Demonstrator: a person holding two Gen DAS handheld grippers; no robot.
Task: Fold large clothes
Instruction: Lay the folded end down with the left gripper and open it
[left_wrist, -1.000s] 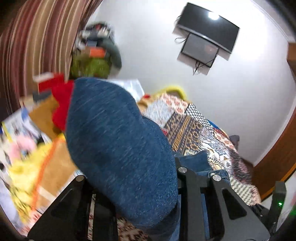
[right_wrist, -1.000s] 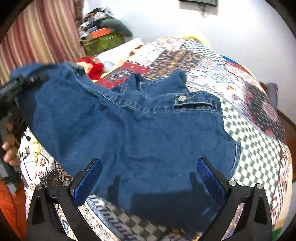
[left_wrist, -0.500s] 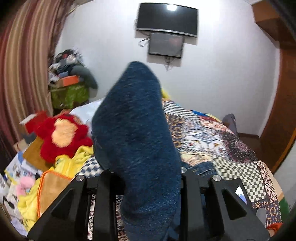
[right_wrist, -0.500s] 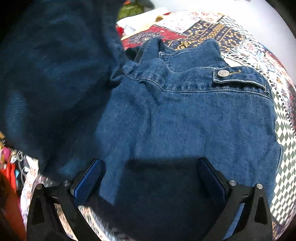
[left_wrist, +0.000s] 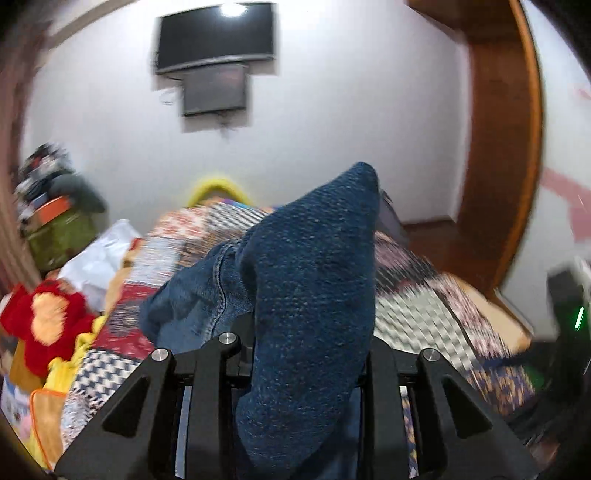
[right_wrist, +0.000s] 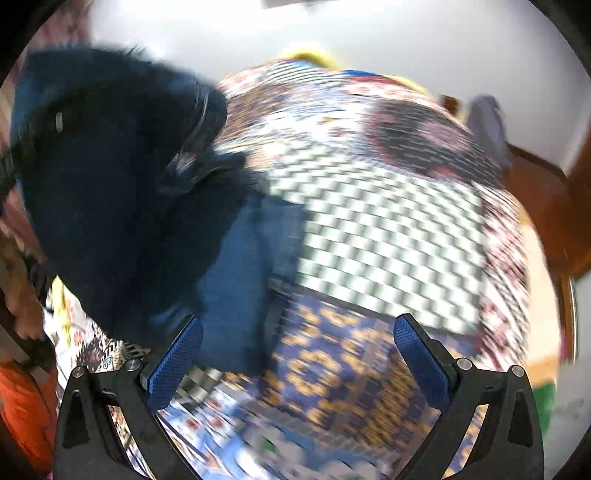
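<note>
Between the left gripper (left_wrist: 306, 354) jaws, plain denim jacket (left_wrist: 314, 295), no legible label.

Even, bright indoor light is seen in both views. A ceiling lamp's glare is reflected in the wall television (left_wrist: 216, 37). Heavy motion blur is smeared over the patchwork bedspread (right_wrist: 388, 229). Fisheye bending and dark vignetting are found at the edges.

The denim jacket (left_wrist: 310, 295) rising between the left gripper's black jaws is dark blue with paler speckled weave. Beyond it the quilt (left_wrist: 417, 314) shows black-and-white checks; below the right gripper's blue pads (right_wrist: 177, 365) it turns navy with gold motifs. Left, a red plush (left_wrist: 51, 325).
</note>
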